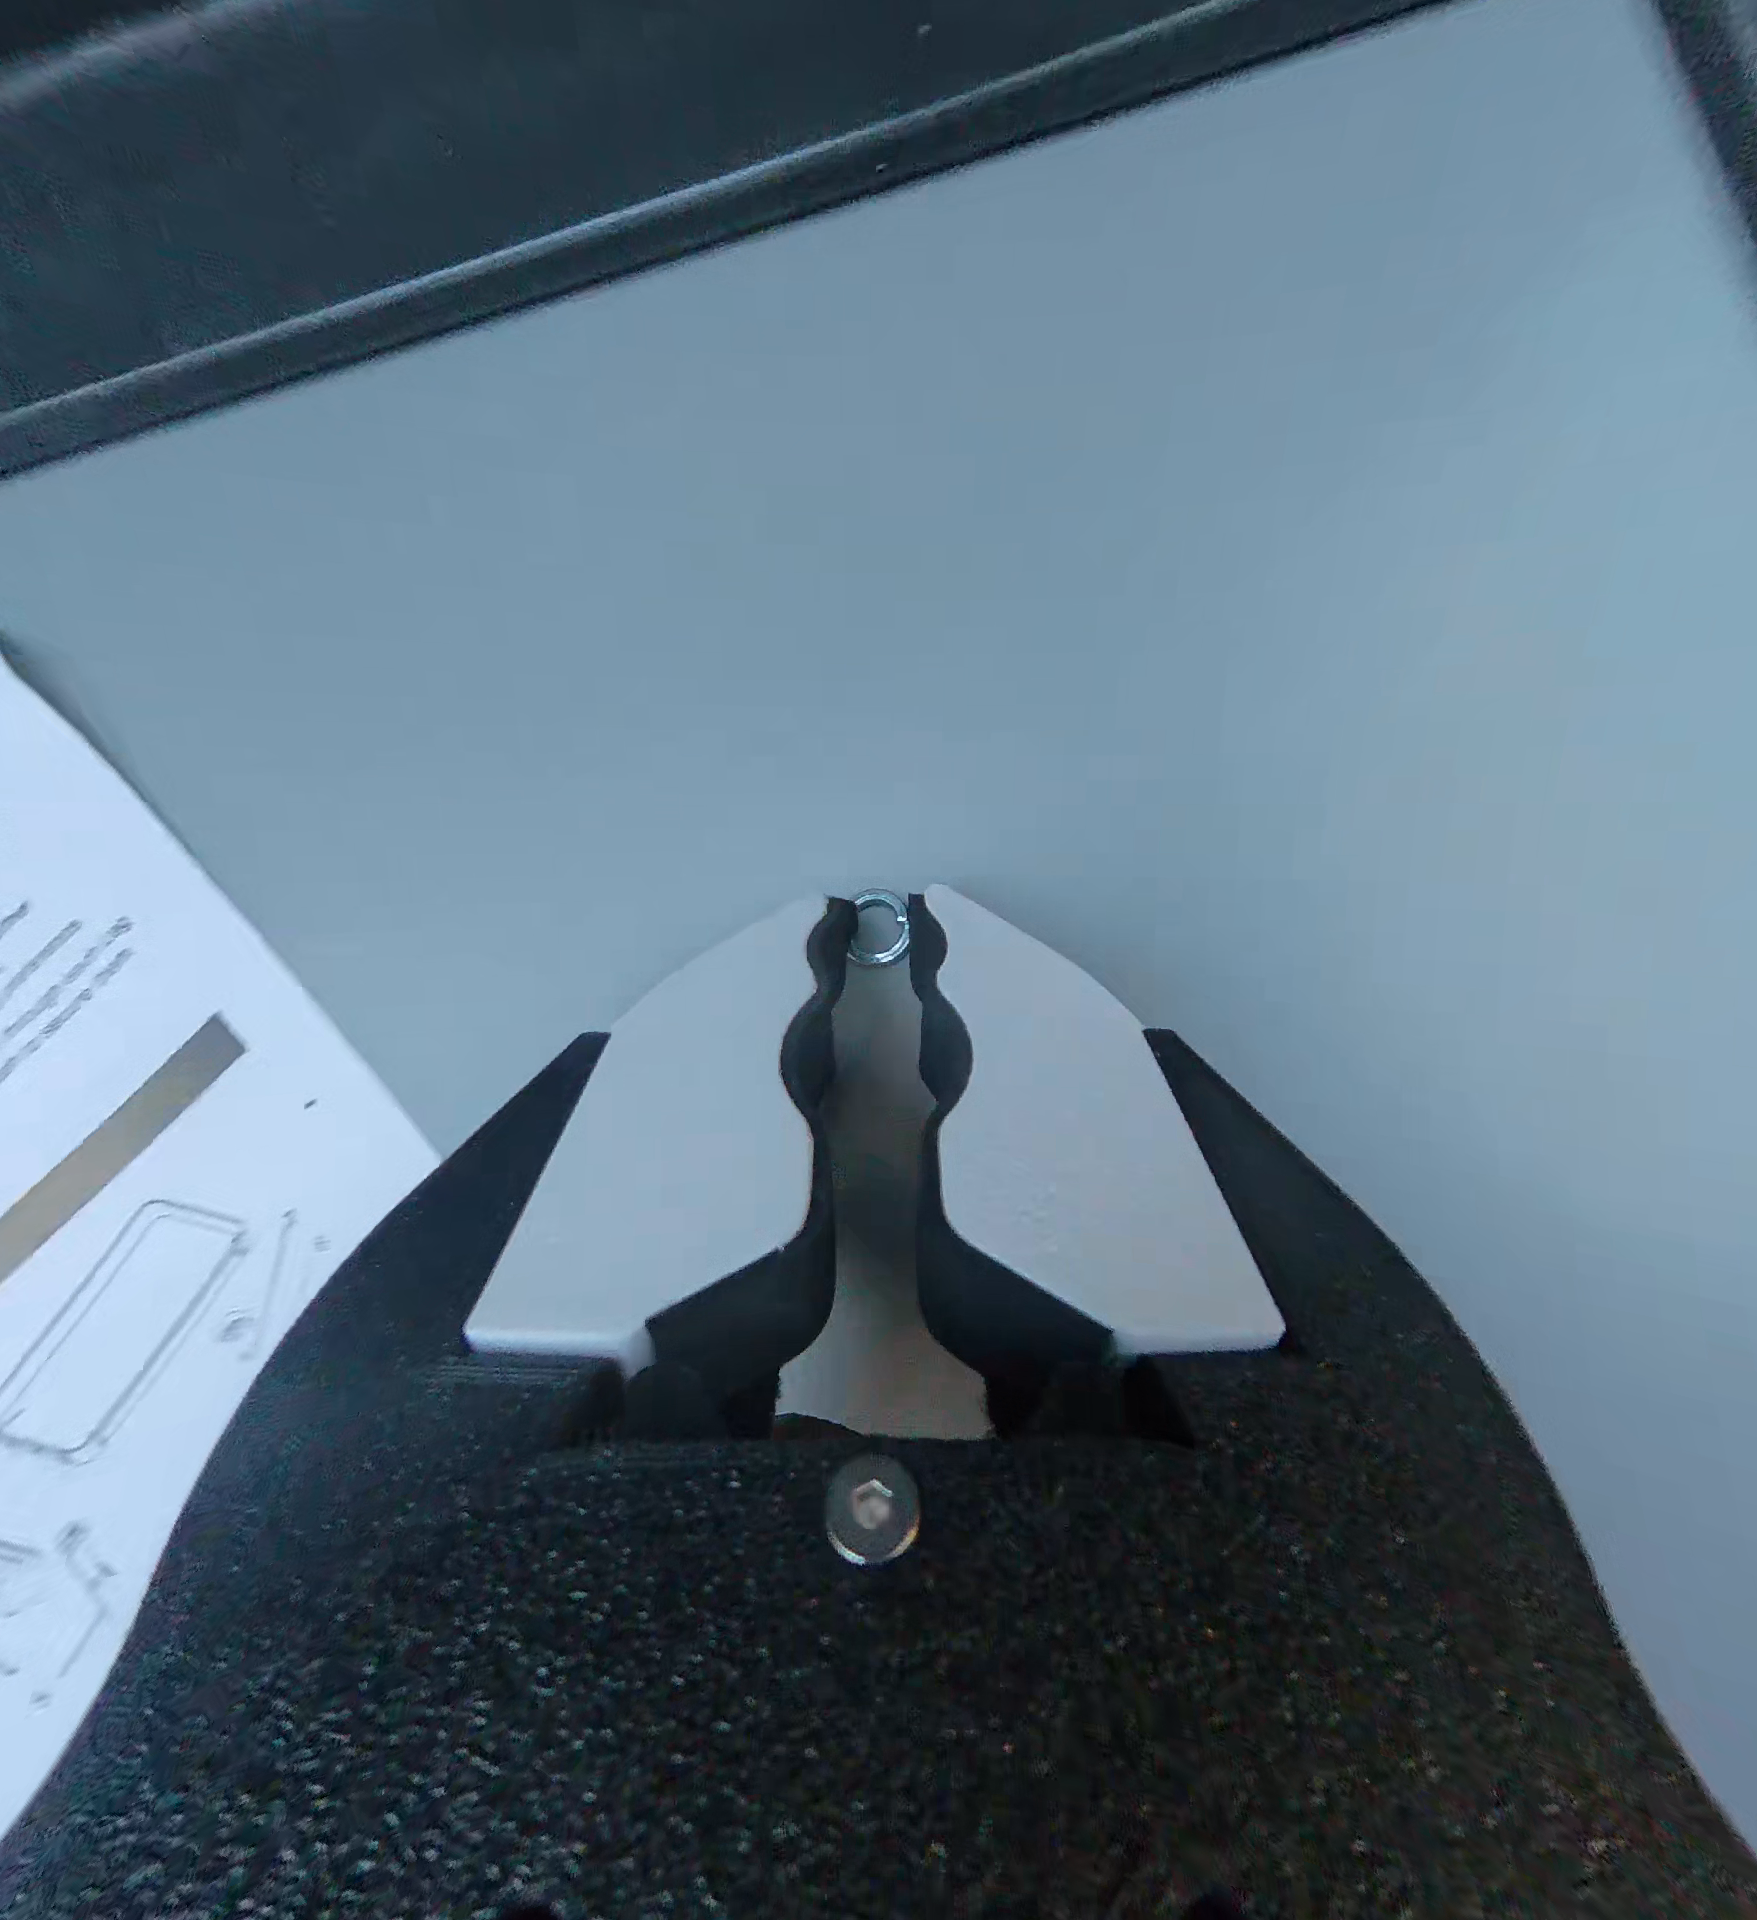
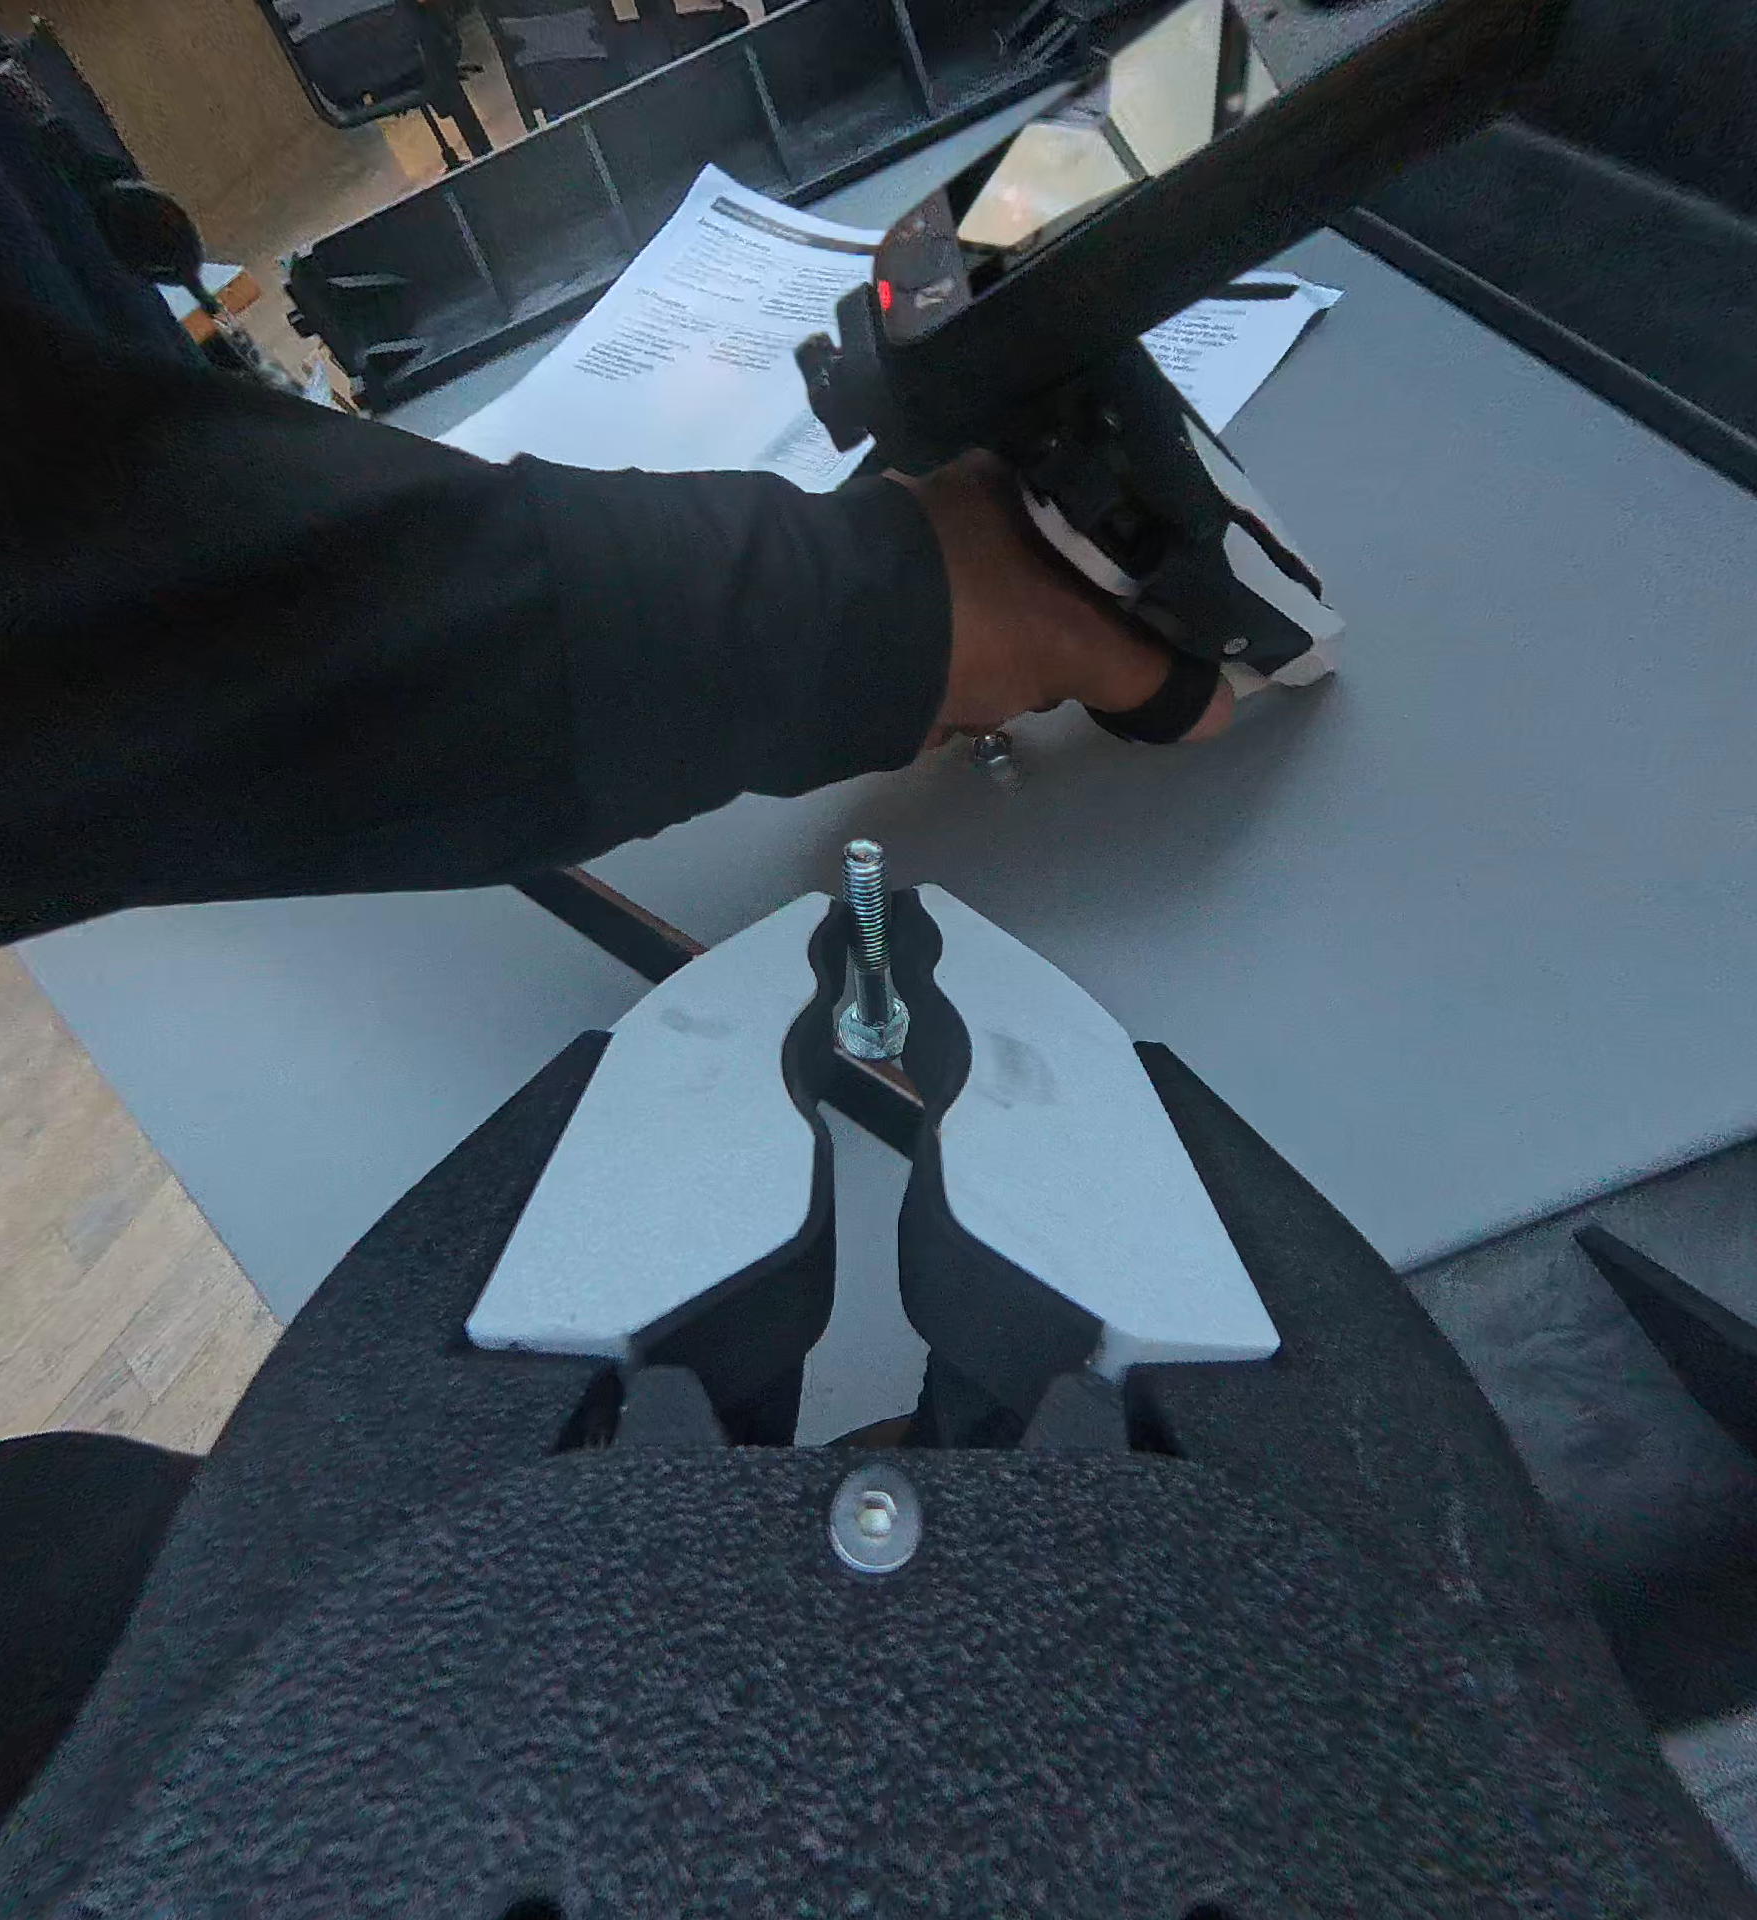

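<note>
My left gripper (image 1: 876,914) is shut on a small silver split ring washer (image 1: 876,927), pinched between its tips just above the grey table (image 1: 1165,623). My right gripper (image 2: 879,925) is shut on a silver bolt (image 2: 866,945), whose threaded end points forward past the tips and whose hex head sits back between the pads. In the right wrist view the left gripper (image 2: 1279,644) shows farther off, held by a hand in a black sleeve (image 2: 438,644), its tips low on the table. A small silver nut (image 2: 993,756) lies on the table under that hand.
A printed instruction sheet (image 1: 53,1143) lies on the table at left; it also shows in the right wrist view (image 2: 687,343). A black felt-lined border (image 1: 438,208) runs along the table's far edge. Black compartment trays (image 2: 562,208) stand behind. Wooden floor (image 2: 43,1195) shows at lower left. The gap from one gripper's tips to the other's is roughly 20 centimetres.
</note>
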Demonstrator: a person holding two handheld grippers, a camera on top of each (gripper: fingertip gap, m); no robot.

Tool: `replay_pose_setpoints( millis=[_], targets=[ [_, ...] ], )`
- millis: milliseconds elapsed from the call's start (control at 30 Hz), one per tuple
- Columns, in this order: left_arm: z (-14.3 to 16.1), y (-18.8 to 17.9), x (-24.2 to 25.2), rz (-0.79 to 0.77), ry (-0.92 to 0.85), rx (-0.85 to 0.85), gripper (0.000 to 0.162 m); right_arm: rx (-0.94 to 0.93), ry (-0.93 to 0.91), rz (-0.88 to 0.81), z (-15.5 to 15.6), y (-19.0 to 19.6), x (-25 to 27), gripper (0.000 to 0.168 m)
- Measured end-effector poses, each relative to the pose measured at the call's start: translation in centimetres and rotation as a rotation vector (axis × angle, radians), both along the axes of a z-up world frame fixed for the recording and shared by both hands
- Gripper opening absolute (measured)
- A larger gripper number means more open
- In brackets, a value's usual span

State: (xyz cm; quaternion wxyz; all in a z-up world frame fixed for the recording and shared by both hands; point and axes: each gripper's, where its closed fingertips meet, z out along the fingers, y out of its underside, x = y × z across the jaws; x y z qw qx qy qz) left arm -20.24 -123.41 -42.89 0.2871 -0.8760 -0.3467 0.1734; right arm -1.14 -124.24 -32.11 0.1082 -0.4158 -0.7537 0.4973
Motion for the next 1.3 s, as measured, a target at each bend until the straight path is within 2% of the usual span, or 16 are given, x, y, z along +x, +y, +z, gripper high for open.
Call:
replay_pose_setpoints(
  millis=[367, 700, 867, 1133, 1300],
  targets=[
    [-0.1, 4.1, 6.8, 0.02, 0.006, 0.064, 0.012, -0.013, -0.025, 0.049, 0.3, 1.9, 4.8, 0.011],
    [0.0, 2.9, 12.2, 0.085, 0.037, 0.087, 0.012, -0.004, -0.011, 0.142, 1.1, 3.6, 8.3, 0.011],
    [1.4, 2.1, 13.5, 0.039, 0.131, 0.103, 0.015, 0.01, 0.017, 0.153, 1.3, 4.1, 9.2, 0.011],
    [1.8, 0.2, 16.0, -0.022, 0.214, 0.104, 0.021, -0.004, 0.056, 0.048, 1.6, 4.2, 10.4, 0.011],
    [2.0, 0.9, 15.8, 0.004, 0.255, 0.068, 0.024, -0.031, 0.088, -0.084, 2.7, 5.1, 12.4, 0.011]
  ],
)
